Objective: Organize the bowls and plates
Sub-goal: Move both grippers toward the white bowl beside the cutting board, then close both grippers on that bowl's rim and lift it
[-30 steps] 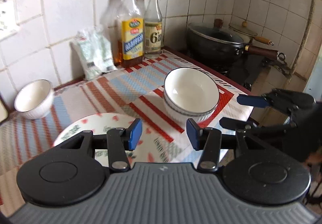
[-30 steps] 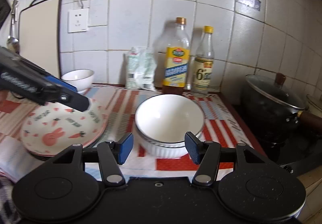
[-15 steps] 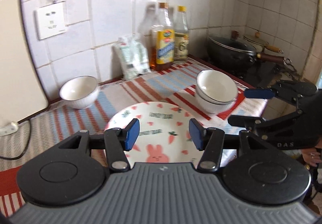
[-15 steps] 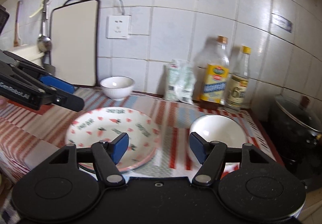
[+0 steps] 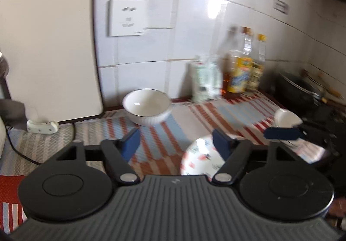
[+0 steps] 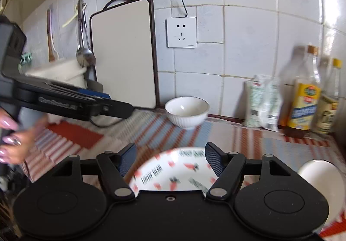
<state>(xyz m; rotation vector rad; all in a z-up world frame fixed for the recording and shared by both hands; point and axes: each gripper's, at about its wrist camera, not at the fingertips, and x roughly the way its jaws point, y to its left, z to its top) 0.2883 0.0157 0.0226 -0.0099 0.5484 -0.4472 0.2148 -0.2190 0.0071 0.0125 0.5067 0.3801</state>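
Note:
A single white ribbed bowl [image 5: 147, 106] [image 6: 187, 111] stands by the tiled wall on the striped cloth. A plate with carrot and rabbit prints [image 5: 201, 158] [image 6: 173, 173] lies nearer, just below and ahead of both grippers. A stack of white bowls [image 5: 285, 118] [image 6: 320, 178] sits to its right. My left gripper [image 5: 176, 143] [image 6: 114, 104] points at the single bowl from a distance; its jaws are opening with nothing between them. My right gripper [image 6: 170, 157] hovers over the plate's near rim, jaws opening and empty. One of its blue fingers [image 5: 281, 133] shows at the right of the left wrist view.
A pale cutting board [image 6: 123, 52] leans on the wall left of the single bowl, with a wall socket [image 6: 181, 32] and cable. Two bottles [image 6: 307, 98] and a plastic bag [image 6: 263, 102] stand at the back right. A dark pot [image 5: 298, 89] is far right. Hanging utensils [image 6: 83, 46] and a hand [image 6: 13, 139] are left.
Both grippers have swung left and pulled back from the stacked bowls, bringing the single bowl and cutting board into view. Both pairs of jaws have spread wider.

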